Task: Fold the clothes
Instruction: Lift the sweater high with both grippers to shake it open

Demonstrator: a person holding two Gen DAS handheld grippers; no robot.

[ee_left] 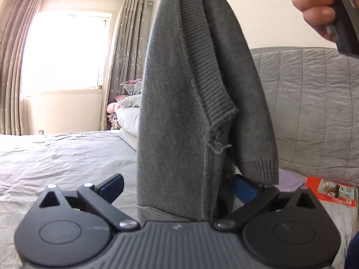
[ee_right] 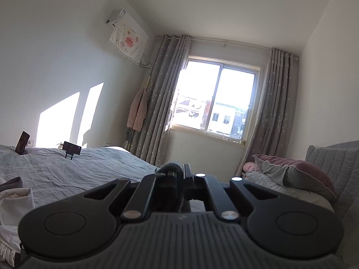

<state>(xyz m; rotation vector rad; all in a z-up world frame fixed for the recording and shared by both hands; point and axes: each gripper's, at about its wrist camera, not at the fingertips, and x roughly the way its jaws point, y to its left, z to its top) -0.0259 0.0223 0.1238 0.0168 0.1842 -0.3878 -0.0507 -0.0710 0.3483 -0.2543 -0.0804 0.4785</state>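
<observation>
In the left wrist view, the left gripper is standing wide open, its two blue-padded fingers spread to both sides and pressing on nothing. The grey knitted sweater with ribbed cuffs is hanging straight down between these fingers, its long axis upright, its lower hem reaching down to the gripper body. The cloth is lying nearer to the right finger, which it is partly hiding; the left finger is standing apart from it. So the left gripper is the nearer one for taking the lower part, I think. A ribbed sleeve cuff is hanging just above the right finger, and one seam is looking frayed. The person's hand is holding the other tool high above.

In the right wrist view, the right gripper is closed tight on a thick fold of the same grey sweater, which is bulging between the fingertips. The rest of the garment is hidden below the fingers. The grey bed sheet is lying far under them.
</observation>
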